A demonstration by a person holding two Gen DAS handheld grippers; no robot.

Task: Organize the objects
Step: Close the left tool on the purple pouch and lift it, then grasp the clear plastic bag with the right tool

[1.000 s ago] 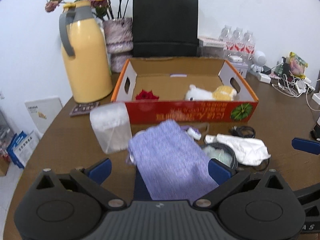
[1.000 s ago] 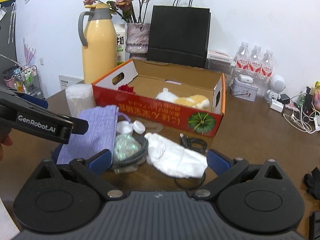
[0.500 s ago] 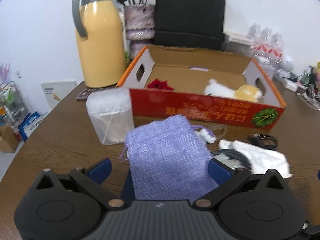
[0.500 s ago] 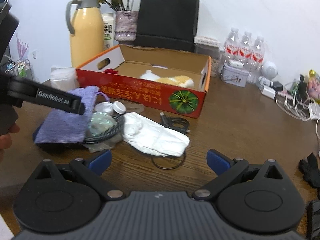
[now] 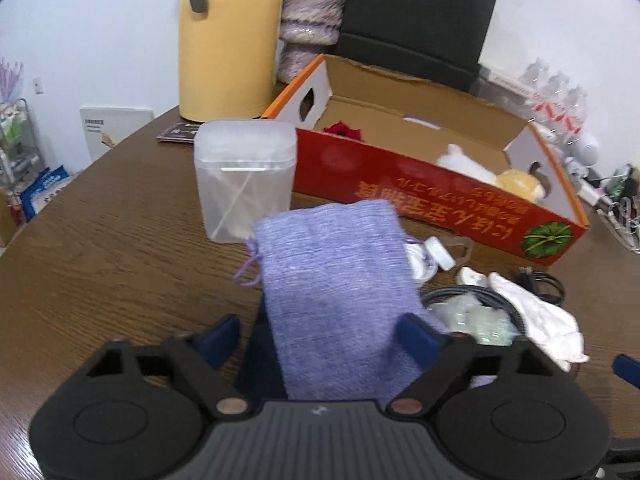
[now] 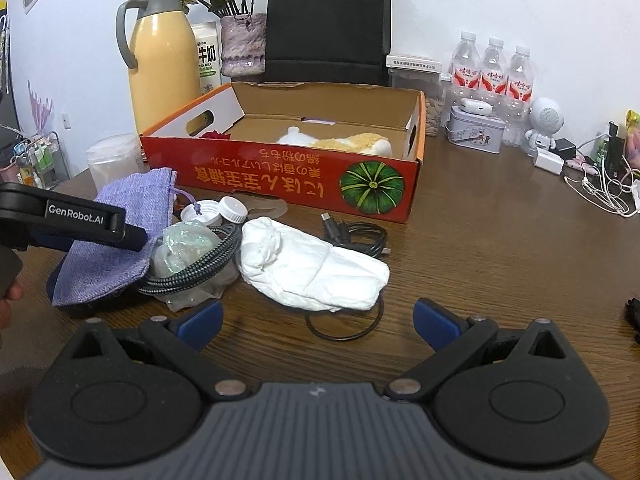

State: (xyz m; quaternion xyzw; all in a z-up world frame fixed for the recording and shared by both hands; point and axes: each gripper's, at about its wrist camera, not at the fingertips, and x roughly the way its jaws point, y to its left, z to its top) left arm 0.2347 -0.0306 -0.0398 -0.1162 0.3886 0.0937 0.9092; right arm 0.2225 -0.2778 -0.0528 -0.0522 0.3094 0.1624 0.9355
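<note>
Since a second ago the left gripper (image 5: 320, 336) has swung leftward, so the clear tub (image 5: 245, 178) and yellow flask (image 5: 228, 36) now sit larger and nearer ahead of its jaws. Its jaws stand wide, one on each side of the purple pouch (image 5: 336, 292); whether they touch it I cannot tell. Ahead of the pouch lies the red box (image 5: 436, 196), holding a plush toy (image 5: 492, 178) and a red flower (image 5: 343, 130). To the right of the jaws sit two white caps (image 6: 224, 210), a coiled grey cable (image 6: 192, 270) around crumpled plastic (image 6: 182, 244), and a white cloth (image 6: 316, 268).

The right gripper (image 6: 318, 320) hangs with jaws wide and empty; just ahead of them are the cloth and a thin black ring (image 6: 340, 330) on the desk (image 6: 500, 260). The pouch is woven, lilac, with a drawstring, draped over something dark.
</note>
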